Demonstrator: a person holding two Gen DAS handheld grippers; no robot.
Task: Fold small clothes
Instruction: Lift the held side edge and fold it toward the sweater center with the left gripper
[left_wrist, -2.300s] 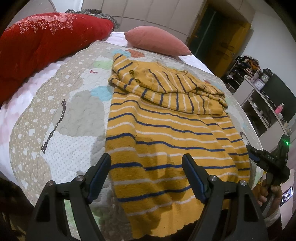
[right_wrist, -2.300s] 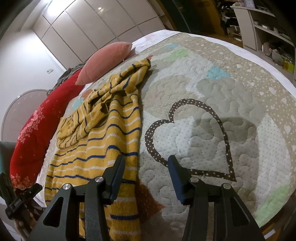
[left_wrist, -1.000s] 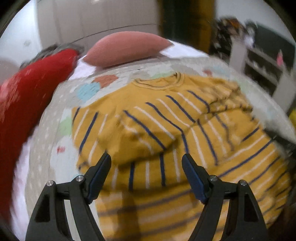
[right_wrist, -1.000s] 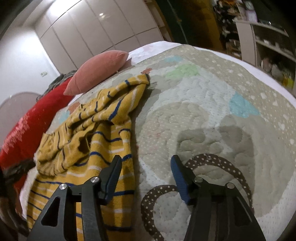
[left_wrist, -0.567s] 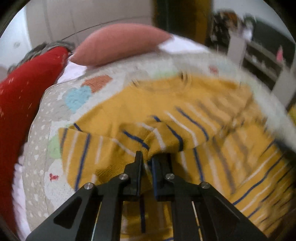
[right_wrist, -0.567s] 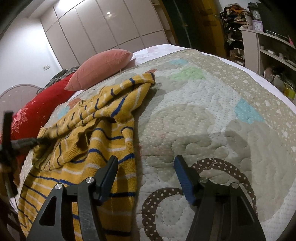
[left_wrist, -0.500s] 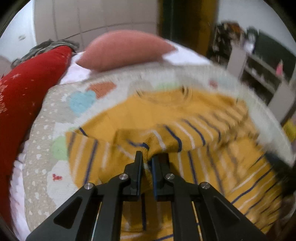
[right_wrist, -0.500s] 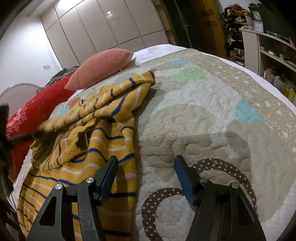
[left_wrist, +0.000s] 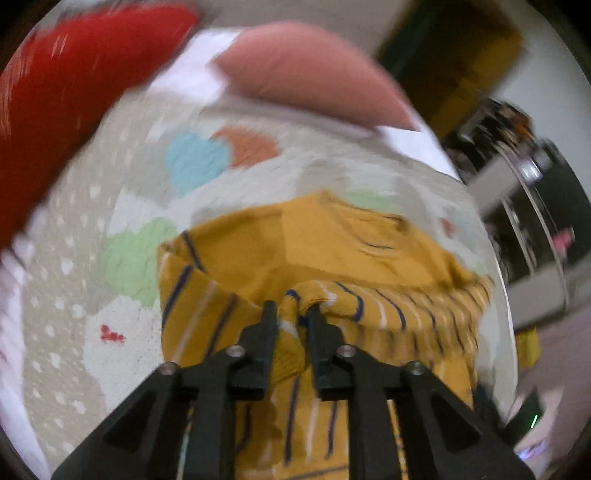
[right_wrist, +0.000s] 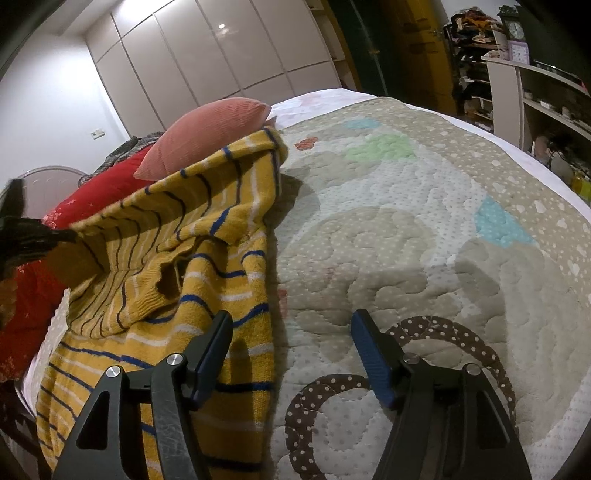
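A: what changed vs 2.3 s back?

B: left gripper (left_wrist: 291, 314) was wide apart over the flat hem then. Now its jaws are pinched together on a bunched fold of the yellow striped sweater (right_wrist: 192, 236), lifting that edge off the quilt (right_wrist: 424, 229). Left wrist view is motion-blurred. Right wrist view shows the raised edge running from the left gripper (right_wrist: 33, 232) at far left up to a peak in front of the pink pillow (right_wrist: 207, 133)

A: right side?

B: right gripper (right_wrist: 291, 354) was apart before and is apart now, gripping nothing. It sits low over the quilt, its left finger (right_wrist: 212, 350) over the sweater's right edge, its right finger (right_wrist: 371, 354) over the brown dotted heart outline (right_wrist: 436, 332)

A: where's the garment overall?

B: on the left half of the quilt in the right wrist view, lower body flat, upper part crumpled and partly lifted

A: counts, left to right?

B: one red cushion (right_wrist: 92, 192), one sweater, one pink pillow, one quilt, two grippers. Shelving (right_wrist: 535, 99) at far right, contents too small to count
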